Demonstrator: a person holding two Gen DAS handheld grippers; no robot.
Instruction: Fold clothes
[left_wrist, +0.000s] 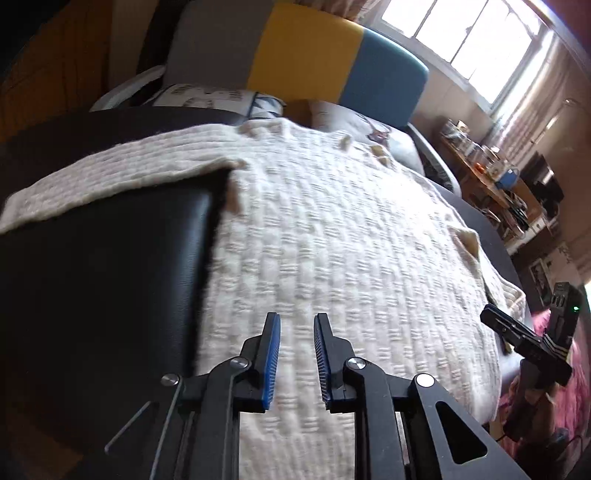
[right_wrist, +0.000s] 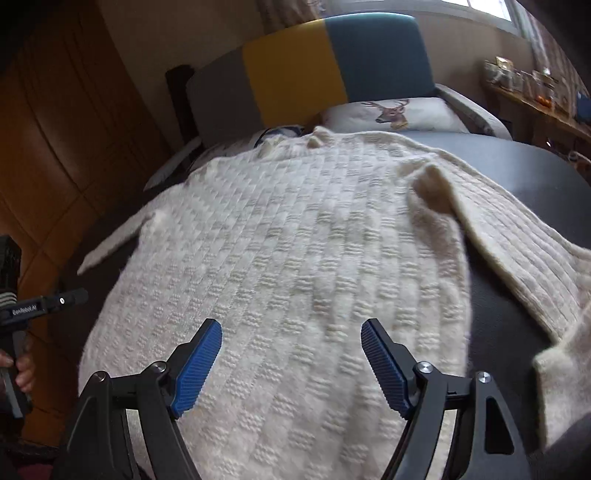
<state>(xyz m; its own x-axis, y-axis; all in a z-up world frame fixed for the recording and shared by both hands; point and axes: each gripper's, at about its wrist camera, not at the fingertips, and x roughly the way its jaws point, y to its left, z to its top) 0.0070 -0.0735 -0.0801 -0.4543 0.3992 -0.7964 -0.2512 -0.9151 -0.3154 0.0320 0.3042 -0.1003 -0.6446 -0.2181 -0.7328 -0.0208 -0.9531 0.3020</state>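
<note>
A cream knitted sweater (left_wrist: 332, 229) lies spread flat on a black leather surface (left_wrist: 110, 277), neck toward the far end. One sleeve (left_wrist: 110, 177) stretches out to the left, and the other sleeve (right_wrist: 517, 254) runs down to the right. My left gripper (left_wrist: 296, 321) hovers over the sweater's near left part, its blue pads a narrow gap apart with nothing between them. Above the sweater's lower middle (right_wrist: 288, 229), my right gripper (right_wrist: 291, 328) stands wide open and empty. Each gripper shows in the other's view: the right gripper (left_wrist: 517, 332) and the left gripper (right_wrist: 44, 302), held by a hand.
A grey, yellow and blue backrest (left_wrist: 306, 51) rises at the far end, with a deer-print pillow (right_wrist: 391, 110) in front of it. A cluttered wooden desk (left_wrist: 491, 177) stands on the right under a bright window (left_wrist: 461, 40). Wooden cabinet doors (right_wrist: 55, 129) line the left.
</note>
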